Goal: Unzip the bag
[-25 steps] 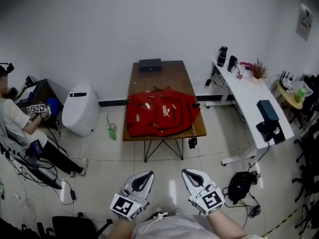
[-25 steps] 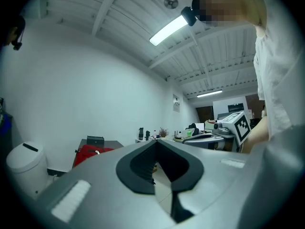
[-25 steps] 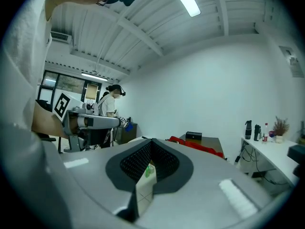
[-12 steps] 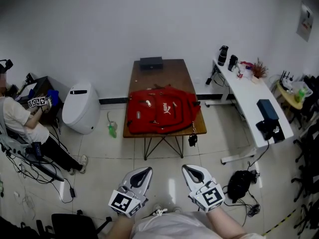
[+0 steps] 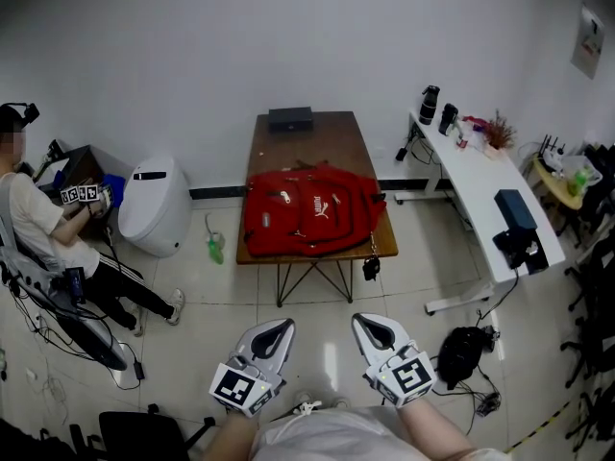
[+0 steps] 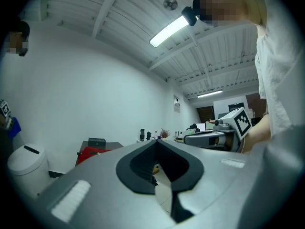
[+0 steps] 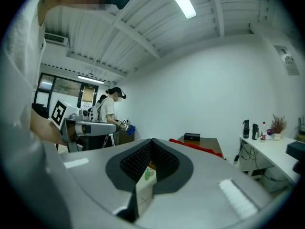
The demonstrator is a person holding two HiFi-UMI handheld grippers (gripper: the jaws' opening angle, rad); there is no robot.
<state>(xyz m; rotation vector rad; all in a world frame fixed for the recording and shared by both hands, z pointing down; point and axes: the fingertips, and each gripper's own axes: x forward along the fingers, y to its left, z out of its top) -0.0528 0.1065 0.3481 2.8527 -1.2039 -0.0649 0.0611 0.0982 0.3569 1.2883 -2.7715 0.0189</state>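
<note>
A red backpack (image 5: 312, 214) lies flat on a brown wooden table (image 5: 312, 152) in the middle of the room, its zippers closed as far as I can tell. Both grippers hang low, close to my body and well short of the table. The left gripper (image 5: 272, 337) and the right gripper (image 5: 377, 332) point toward the table, each with its jaws together and nothing between them. In the left gripper view the backpack (image 6: 90, 152) shows small beyond the meeting tips of the left gripper (image 6: 156, 141). The right gripper view shows the backpack (image 7: 200, 148) past the tips of the right gripper (image 7: 152, 140).
A black box (image 5: 289, 121) sits at the table's far end. A white desk (image 5: 480, 200) with bottles and a plant runs along the right. A white bin (image 5: 154, 209) and a seated person (image 5: 38, 229) are at the left. A black bag (image 5: 463, 353) lies on the tiled floor.
Both grippers have stayed almost where they were, the left one drifting slightly lower. The seated person at the left has shifted posture and stretched a leg.
</note>
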